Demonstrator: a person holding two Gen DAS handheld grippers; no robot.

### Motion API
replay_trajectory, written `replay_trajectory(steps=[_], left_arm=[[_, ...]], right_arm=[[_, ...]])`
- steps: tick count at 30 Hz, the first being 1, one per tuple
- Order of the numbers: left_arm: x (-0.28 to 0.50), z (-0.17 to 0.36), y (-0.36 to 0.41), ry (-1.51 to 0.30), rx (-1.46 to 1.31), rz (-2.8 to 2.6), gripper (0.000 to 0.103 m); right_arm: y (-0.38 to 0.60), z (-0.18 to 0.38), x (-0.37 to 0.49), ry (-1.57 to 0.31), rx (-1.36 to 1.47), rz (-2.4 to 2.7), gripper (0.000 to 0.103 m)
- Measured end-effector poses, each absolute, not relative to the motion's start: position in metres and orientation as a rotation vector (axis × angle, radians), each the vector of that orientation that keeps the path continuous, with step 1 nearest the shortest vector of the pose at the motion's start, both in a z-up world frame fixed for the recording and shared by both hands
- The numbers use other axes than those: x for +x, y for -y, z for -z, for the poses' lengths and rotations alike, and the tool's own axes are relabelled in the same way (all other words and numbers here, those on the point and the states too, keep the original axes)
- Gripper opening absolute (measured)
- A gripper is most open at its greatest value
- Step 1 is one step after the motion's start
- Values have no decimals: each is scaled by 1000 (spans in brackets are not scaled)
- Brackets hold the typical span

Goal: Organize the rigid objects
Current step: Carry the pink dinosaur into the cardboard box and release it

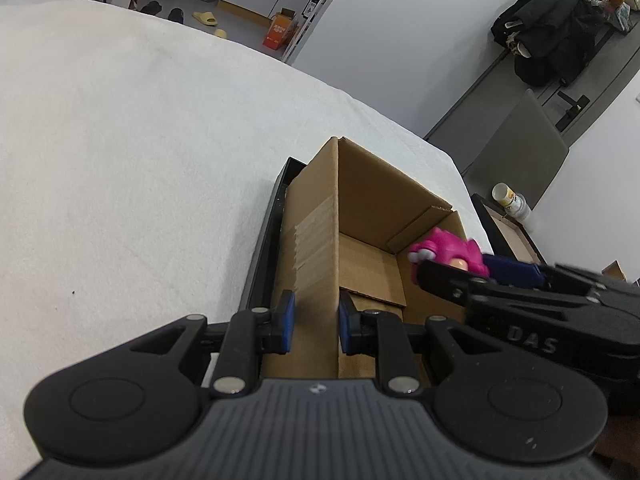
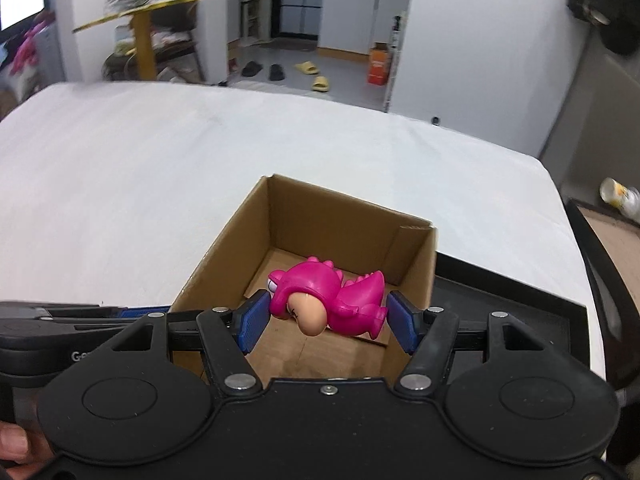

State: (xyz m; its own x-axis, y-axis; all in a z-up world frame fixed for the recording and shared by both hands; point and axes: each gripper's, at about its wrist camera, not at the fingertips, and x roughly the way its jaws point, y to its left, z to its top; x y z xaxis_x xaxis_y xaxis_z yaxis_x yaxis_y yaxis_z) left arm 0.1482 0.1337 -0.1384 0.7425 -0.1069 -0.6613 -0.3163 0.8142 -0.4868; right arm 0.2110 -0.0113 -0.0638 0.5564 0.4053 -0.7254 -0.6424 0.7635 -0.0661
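A pink dinosaur toy (image 2: 328, 300) of glossy moulded plastic, rounded, with small back spikes and a peach-coloured snout, is seen lying on its side between the blue pads of the right claw (image 2: 326, 322), over the open cardboard box (image 2: 236, 240). The pads stand spread, a visible gap showing on the right side at least, so the toy is judged released or at the point of release; whether it already rests on the box floor cannot be told. The placing step appears to be in hand. Next, a straight lift of the right claw clear of the box walls would be called for, without the toy being brushed.

The box's near left wall, matte corrugated board, is gripped by the left claw (image 1: 316, 322), clenched across its edge. The box is set on a flat black tray (image 2: 520, 304), upon a white cloth-covered tabletop (image 2: 160, 160).
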Motion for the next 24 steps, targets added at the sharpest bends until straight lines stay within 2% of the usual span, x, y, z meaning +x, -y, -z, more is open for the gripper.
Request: replay_trajectory(steps=[13,24], left_arm=[[147,141,-136,-734,-636,-112,21],[146,142,-137,-731,-648,-111,21]], right_arm=[[-21,66,217,-681,-555,-759,62],[-30,63,227,-656,-617,-864,62]])
